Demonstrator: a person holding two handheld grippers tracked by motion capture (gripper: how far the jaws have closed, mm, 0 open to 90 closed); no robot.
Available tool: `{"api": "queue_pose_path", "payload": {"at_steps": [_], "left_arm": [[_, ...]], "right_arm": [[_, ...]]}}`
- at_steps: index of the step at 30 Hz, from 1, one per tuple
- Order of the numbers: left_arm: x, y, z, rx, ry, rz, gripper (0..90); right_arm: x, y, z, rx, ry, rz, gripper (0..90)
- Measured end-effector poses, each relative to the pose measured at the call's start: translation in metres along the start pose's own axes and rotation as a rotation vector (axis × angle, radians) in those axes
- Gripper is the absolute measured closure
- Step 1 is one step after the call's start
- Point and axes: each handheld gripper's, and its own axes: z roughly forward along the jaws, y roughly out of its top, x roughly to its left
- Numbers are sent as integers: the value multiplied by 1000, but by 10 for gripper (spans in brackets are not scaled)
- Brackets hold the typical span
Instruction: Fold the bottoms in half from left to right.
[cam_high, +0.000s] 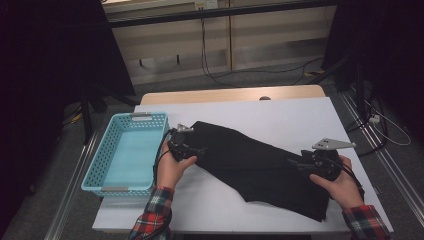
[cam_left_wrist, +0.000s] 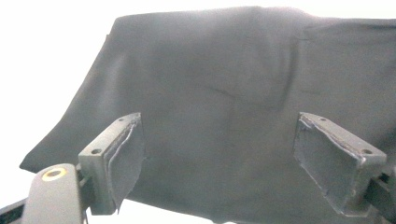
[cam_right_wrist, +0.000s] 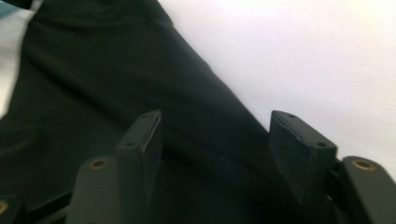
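A black cloth (cam_high: 255, 165) lies flat on the white table (cam_high: 300, 115), spread between both claws. The left claw (cam_high: 200, 151) and right claw (cam_high: 295, 164) each stand apart over its ends, gripping nothing. A blue basket (cam_high: 107, 160) sits just outside the left claw.

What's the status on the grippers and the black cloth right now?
Left gripper open at cloth's left end. Right gripper open, nothing clamped. Black cloth flat on white table. Blue basket beside it, not blocking.

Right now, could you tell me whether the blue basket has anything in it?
Empty: in the high view the blue basket shows a bare floor, and the black cloth lies beside it on the table.
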Motion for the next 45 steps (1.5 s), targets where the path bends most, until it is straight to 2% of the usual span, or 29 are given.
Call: {"api": "queue_pose_path", "payload": {"at_steps": [3,6,7,10,13,16,18,19,20,21,25,27,29,30,32,34,36,38,39,40,43,45], "left_arm": [[3,0,2,-7,9,-13,167],[1,0,2,-14,2,-8,167],[-1,0,1,-12,-10,-1,166],[-6,-3,1,-22,-12,17,167],[-9,-5,1,-12,-16,15,168],[-10,-4,-2,-18,-15,20,170],[-10,-4,-3,-27,-16,24,169],[-11,-3,-4,-24,-25,19,170],[-12,-3,-4,-32,-18,19,170],[-12,-3,-4,-34,-17,26,169],[-11,-3,-4,-33,-23,18,170],[-10,-3,-4,-31,-19,14,169],[-9,-4,-3,-31,-17,10,168],[-9,-4,-3,-27,-17,14,168],[-9,-3,-3,-22,-17,17,168],[-8,-2,-4,-14,-26,15,165],[-7,-2,-3,-14,-22,15,165],[-6,-2,-2,-17,-24,8,164],[-5,-2,-1,-13,-27,4,164],[-4,-2,0,-5,-16,18,163],[1,1,2,-3,-15,5,163],[4,5,2,-20,-11,-6,163]], "right_arm": [[5,-3,-4,-1,1,0,306],[12,-9,-6,22,24,-8,335],[15,-11,-7,29,34,-13,355],[31,-17,-5,60,81,-62,527],[46,-20,2,88,136,-95,652],[58,-22,15,112,173,-117,653],[65,-25,22,141,180,-158,650],[70,-27,23,131,180,-198,673],[71,-27,22,138,179,-211,722],[72,-27,20,149,187,-215,750],[73,-36,8,155,208,-202,748],[73,-38,3,154,209,-215,687],[71,-37,4,149,184,-211,585],[69,-35,5,151,176,-209,565],[65,-30,5,118,163,-198,530],[60,-26,5,90,142,-171,450],[55,-24,6,64,129,-148,462],[53,-23,7,54,140,-134,453],[53,-23,9,58,140,-135,419],[52,-23,10,62,132,-136,380],[50,-24,14,70,121,-138,315],[49,-23,14,64,113,-132,277]]}}
